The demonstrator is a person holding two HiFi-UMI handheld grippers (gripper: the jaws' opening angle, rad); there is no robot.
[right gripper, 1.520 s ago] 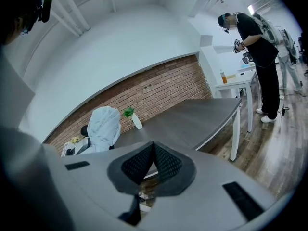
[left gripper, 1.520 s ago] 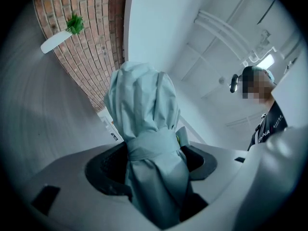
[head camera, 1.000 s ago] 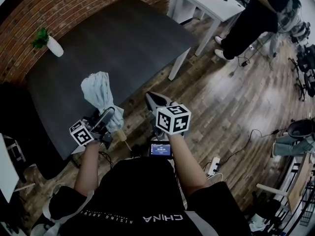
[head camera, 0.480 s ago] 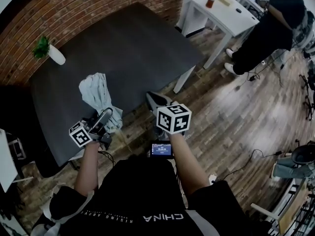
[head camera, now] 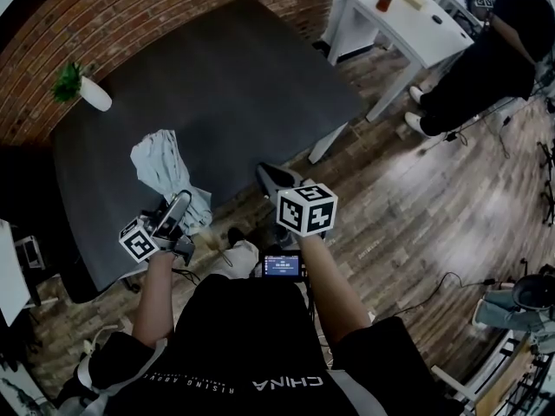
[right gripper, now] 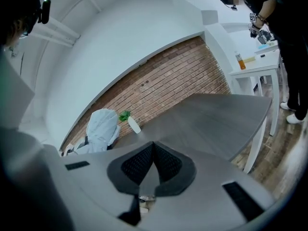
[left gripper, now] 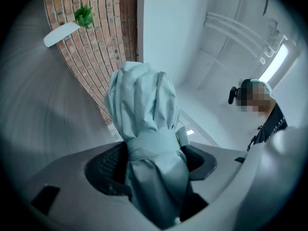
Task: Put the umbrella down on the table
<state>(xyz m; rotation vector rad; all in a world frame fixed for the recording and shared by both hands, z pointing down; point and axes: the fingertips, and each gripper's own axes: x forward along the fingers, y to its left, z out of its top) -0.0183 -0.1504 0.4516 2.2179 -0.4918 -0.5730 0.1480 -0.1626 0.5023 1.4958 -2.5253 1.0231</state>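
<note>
A folded pale blue umbrella (head camera: 165,167) stands nearly upright in my left gripper (head camera: 179,206), whose pads are shut on its strapped lower part. It hangs over the near left edge of the dark grey table (head camera: 243,76). In the left gripper view the umbrella (left gripper: 144,124) fills the space between the jaws of the left gripper (left gripper: 151,159). My right gripper (head camera: 267,172) hovers beside the table's near edge, shut, with nothing in it. In the right gripper view the pads of the right gripper (right gripper: 153,147) meet, and the umbrella (right gripper: 102,127) shows at the left.
A small plant in a white vase (head camera: 84,87) stands at the table's far left by the brick wall. A white side table (head camera: 408,16) with a bottle and a person in black (head camera: 490,55) are at the far right. Cables lie on the wooden floor.
Both grippers and the umbrella have come nearer the dark table, and the umbrella has drifted left over its near edge. My foot has stepped into view below.
</note>
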